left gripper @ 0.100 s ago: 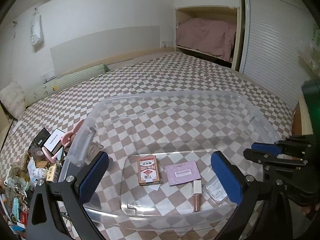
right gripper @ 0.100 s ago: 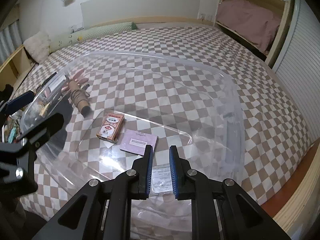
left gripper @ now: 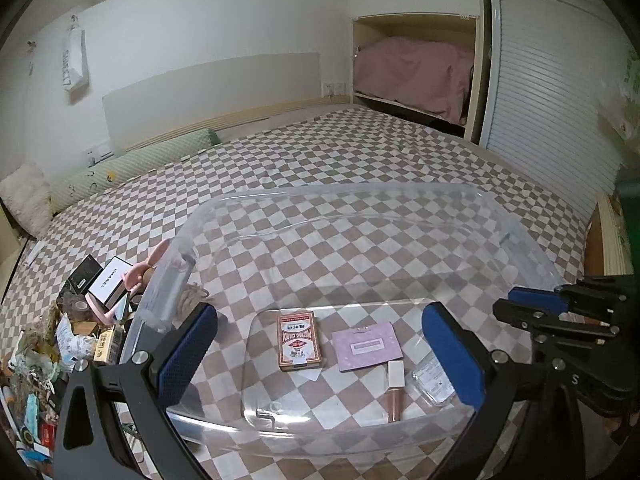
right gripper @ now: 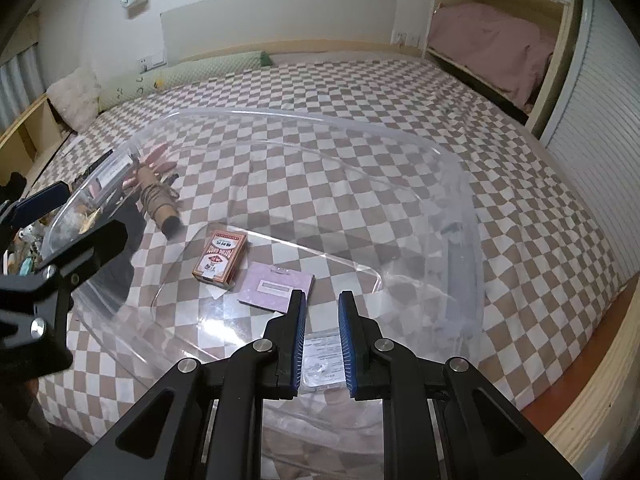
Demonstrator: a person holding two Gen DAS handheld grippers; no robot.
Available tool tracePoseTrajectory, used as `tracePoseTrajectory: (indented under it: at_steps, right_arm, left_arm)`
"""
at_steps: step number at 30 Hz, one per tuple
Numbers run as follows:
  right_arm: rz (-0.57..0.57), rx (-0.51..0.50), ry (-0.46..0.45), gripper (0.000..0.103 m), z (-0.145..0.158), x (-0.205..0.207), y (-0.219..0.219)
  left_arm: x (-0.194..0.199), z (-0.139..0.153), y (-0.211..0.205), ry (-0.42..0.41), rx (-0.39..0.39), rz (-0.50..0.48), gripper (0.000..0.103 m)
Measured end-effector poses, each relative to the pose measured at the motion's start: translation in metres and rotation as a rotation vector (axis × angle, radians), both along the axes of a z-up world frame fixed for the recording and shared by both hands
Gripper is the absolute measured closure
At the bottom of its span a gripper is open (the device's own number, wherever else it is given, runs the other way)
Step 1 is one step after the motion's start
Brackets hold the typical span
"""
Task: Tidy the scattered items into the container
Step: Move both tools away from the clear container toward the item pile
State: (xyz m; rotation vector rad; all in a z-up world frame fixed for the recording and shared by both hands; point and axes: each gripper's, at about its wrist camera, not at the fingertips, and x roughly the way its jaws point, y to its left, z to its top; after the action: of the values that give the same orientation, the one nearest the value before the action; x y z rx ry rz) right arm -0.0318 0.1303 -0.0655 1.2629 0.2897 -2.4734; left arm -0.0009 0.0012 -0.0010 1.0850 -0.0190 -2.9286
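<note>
Hard to read much of the clutter (left gripper: 60, 340) at the lower left of the left view – small, dim, partly cut by the frame edge and by the bin's wall; only a white box (left gripper: 110, 282) stood out. Blurred through the plastic at middle left of the right view: a cardboard tube (right gripper: 158, 204) wound with twine.

Clear bin (left gripper: 532, 248) (right gripper: 460, 184) sat on the checked bedspread (left gripper: 360, 168), filling the centre of both views, long axis running left to right in the left view. On its floor, lower centre: a card box (left gripper: 299, 340) (right gripper: 220, 258), long axis pointing up the frame; just right of it a flat purple card (left gripper: 367, 345) (right gripper: 276, 288); below that a lip gloss tube (left gripper: 395, 384), lengthwise up and down, white cap uppermost; then a clear packet (left gripper: 434, 380) (right gripper: 324, 356), partly covered by a finger.

Left gripper (left gripper: 320, 312) spread wide over the bin, holding nothing. Right gripper (right gripper: 322, 300) drawn nearly closed – a narrow slit, nothing pinched.
</note>
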Motion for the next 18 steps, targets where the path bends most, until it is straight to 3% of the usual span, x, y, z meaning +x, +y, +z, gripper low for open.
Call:
tracePoseTrajectory:
  at_steps: [5, 10, 18]
  right_arm:
    - [0.009, 0.006, -0.001, 0.086, -0.006, 0.0, -0.001]
    - [-0.008, -0.016, 0.119, 0.086, 0.002, 0.024, 0.004]
    - [-0.029, -0.048, 0.198, 0.086, -0.001, 0.041, 0.004]
  left_arm:
    - [0.01, 0.004, 0.002, 0.02, -0.006, 0.013, 0.0]
    - [0.016, 0.0, -0.006, 0.029, 0.0, 0.013, 0.0]
    - [0.025, -0.002, -0.011, 0.051, -0.01, 0.029, 0.0]
